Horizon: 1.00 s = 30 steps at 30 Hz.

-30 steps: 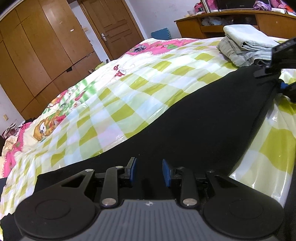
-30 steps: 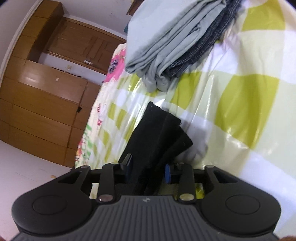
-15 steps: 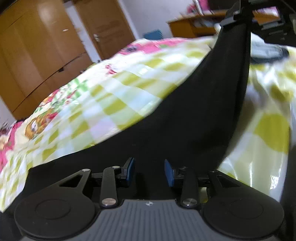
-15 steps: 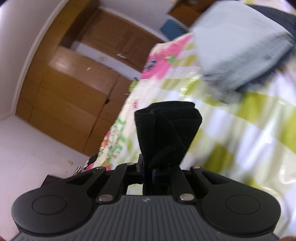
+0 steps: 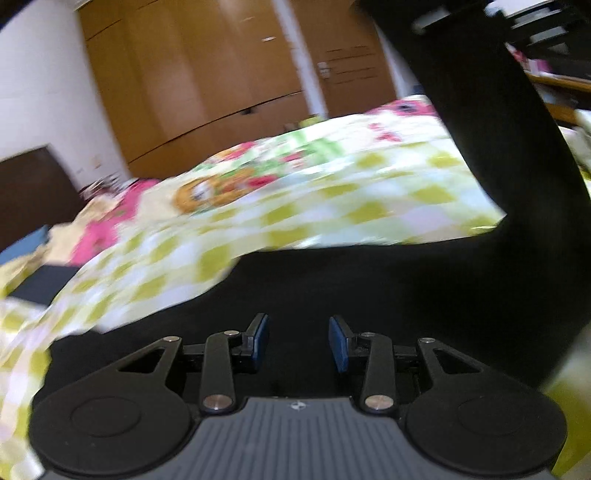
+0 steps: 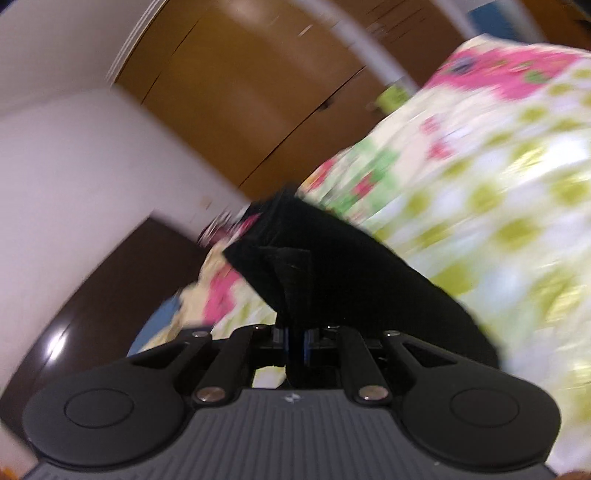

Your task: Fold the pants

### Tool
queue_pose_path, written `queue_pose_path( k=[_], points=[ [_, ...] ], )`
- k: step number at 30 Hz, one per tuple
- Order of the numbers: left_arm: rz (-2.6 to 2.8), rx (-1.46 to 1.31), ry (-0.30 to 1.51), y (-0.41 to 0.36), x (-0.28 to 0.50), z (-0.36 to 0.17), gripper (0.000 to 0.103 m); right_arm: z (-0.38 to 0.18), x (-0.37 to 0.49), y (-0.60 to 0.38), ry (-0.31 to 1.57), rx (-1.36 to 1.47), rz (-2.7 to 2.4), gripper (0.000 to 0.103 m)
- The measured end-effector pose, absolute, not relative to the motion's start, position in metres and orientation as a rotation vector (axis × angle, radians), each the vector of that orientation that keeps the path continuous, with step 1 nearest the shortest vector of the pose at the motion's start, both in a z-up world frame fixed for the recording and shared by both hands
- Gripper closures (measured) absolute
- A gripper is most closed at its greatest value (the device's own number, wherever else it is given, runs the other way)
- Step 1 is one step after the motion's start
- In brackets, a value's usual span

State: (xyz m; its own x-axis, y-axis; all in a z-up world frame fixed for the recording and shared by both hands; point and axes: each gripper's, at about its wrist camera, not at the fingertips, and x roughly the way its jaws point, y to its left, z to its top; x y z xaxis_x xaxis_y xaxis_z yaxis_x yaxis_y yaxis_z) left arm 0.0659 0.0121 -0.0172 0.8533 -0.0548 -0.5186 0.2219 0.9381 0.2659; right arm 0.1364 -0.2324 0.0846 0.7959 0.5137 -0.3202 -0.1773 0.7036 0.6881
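left wrist view: the left gripper (image 5: 298, 343) sits low in the frame with its two blue pads (image 5: 258, 341) parted by a moderate gap. black pants (image 5: 369, 288) spread beneath and between the fingers, but the pads do not visibly press on the cloth, so no grip shows. the fabric lies over a bed cover (image 5: 332, 192) of yellow-green and white checks with pink cartoon prints. from the right side of the frame a long strip of the pants rises steeply to the upper right, where the dark body of the right gripper (image 5: 491, 18) carries it above the bed. wooden wardrobe doors (image 5: 207, 74) and a white wall fill the blurred background.

right wrist view: the right gripper (image 6: 295, 345) has its fingers pressed nearly together, clamped on a bunched end of the black pants (image 6: 332, 266). the pinched cloth stands up ahead of the fingers in folded layers and trails off to the lower right. behind it the checked bed cover (image 6: 498, 184) and the wardrobe (image 6: 258, 92) are heavily blurred, and a dark wooden headboard (image 6: 103, 295) shows at the lower left.
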Motion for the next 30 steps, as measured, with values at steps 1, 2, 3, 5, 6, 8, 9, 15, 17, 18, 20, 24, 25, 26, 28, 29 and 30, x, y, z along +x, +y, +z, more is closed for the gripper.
queue_pose_path(
  k=[1, 2, 3, 5, 6, 8, 9, 15, 17, 18, 20, 24, 25, 26, 28, 29, 30],
  points=[
    [-0.118, 0.316, 0.533, 0.027, 0.065, -0.018, 0.053, 0.083, 0.146, -0.208, 0.554, 0.664, 0.446, 0.095],
    [-0.092, 0.309, 0.538, 0.04, 0.063, -0.02, 0.053, 0.082, 0.153, -0.186, 0.576, 0.637, 0.478, 0.095],
    [-0.07, 0.303, 0.551, 0.055, 0.062, -0.023, 0.053, 0.079, 0.161, -0.161, 0.602, 0.604, 0.513, 0.095],
    [-0.031, 0.279, 0.575, 0.08, 0.06, -0.029, 0.053, 0.072, 0.171, -0.117, 0.651, 0.549, 0.566, 0.095],
    [-0.018, 0.248, 0.587, 0.092, 0.059, -0.03, 0.053, 0.066, 0.177, -0.098, 0.678, 0.535, 0.591, 0.094],
    [0.005, 0.204, 0.581, 0.112, 0.055, -0.029, 0.053, 0.053, 0.185, -0.061, 0.732, 0.508, 0.632, 0.094],
    [0.021, 0.207, 0.577, 0.12, 0.054, -0.03, 0.053, 0.05, 0.187, -0.045, 0.745, 0.486, 0.643, 0.094],
    [0.048, 0.174, 0.62, 0.158, 0.045, -0.045, 0.05, 0.037, 0.193, 0.031, 0.786, 0.339, 0.726, 0.094],
    [0.047, 0.155, 0.619, 0.164, 0.043, -0.048, 0.047, 0.037, 0.193, 0.05, 0.78, 0.304, 0.747, 0.095],
    [0.044, 0.145, 0.618, 0.167, 0.041, -0.047, 0.046, 0.035, 0.193, 0.058, 0.781, 0.296, 0.752, 0.095],
    [0.036, 0.133, 0.617, 0.169, 0.038, -0.047, 0.046, 0.034, 0.194, 0.073, 0.784, 0.276, 0.757, 0.094],
    [0.038, 0.105, 0.613, 0.176, 0.034, -0.048, 0.046, 0.025, 0.187, 0.101, 0.761, 0.157, 0.758, 0.094],
    [0.037, 0.093, 0.612, 0.178, 0.033, -0.049, 0.046, 0.021, 0.184, 0.109, 0.756, 0.119, 0.76, 0.094],
    [0.038, 0.084, 0.611, 0.18, 0.03, -0.049, 0.046, 0.018, 0.181, 0.113, 0.754, 0.093, 0.762, 0.094],
    [0.041, 0.066, 0.608, 0.184, 0.025, -0.049, 0.046, 0.016, 0.179, 0.115, 0.752, 0.116, 0.763, 0.094],
    [0.041, 0.057, 0.609, 0.185, 0.025, -0.049, 0.046, 0.017, 0.181, 0.111, 0.747, 0.156, 0.759, 0.094],
    [0.039, 0.047, 0.61, 0.187, 0.025, -0.049, 0.046, 0.021, 0.183, 0.105, 0.742, 0.199, 0.749, 0.094]
  ],
)
